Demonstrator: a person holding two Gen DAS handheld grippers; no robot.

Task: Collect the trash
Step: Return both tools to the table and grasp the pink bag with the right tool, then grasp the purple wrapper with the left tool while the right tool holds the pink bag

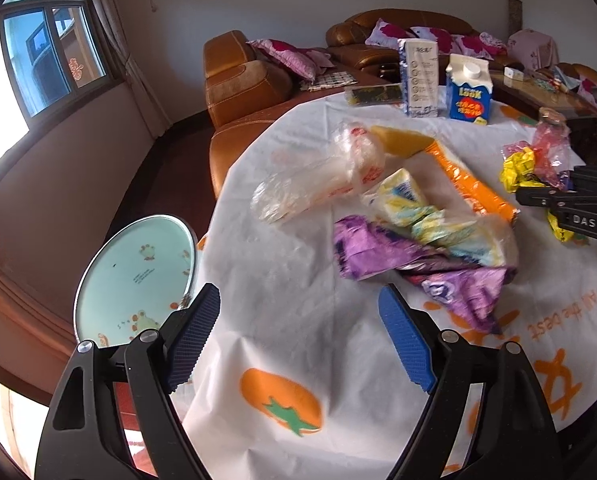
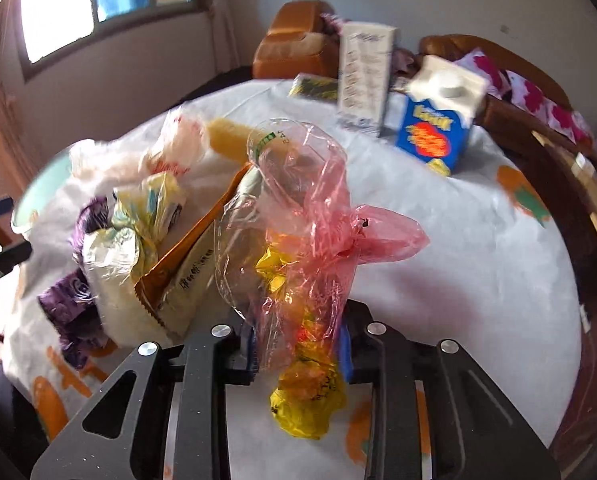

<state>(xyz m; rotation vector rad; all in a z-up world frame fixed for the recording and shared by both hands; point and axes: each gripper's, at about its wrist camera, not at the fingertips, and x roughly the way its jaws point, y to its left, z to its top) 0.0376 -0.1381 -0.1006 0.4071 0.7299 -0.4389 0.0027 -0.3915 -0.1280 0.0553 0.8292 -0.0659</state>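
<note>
My right gripper is shut on a crumpled bundle: a pink plastic bag with a yellow wrapper inside and below it. The same pink bag and yellow wrapper show at the right edge of the left wrist view. My left gripper hangs open over the white tablecloth, nothing between its fingers. Just ahead of it lies a pile of trash: a purple wrapper, a yellow-and-white wrapper, an orange packet and a clear plastic bag.
A blue milk carton and a tall white carton stand at the table's far side, beside a dark flat packet. A round mint-green plate sits at the table's left edge. Brown sofas lie beyond.
</note>
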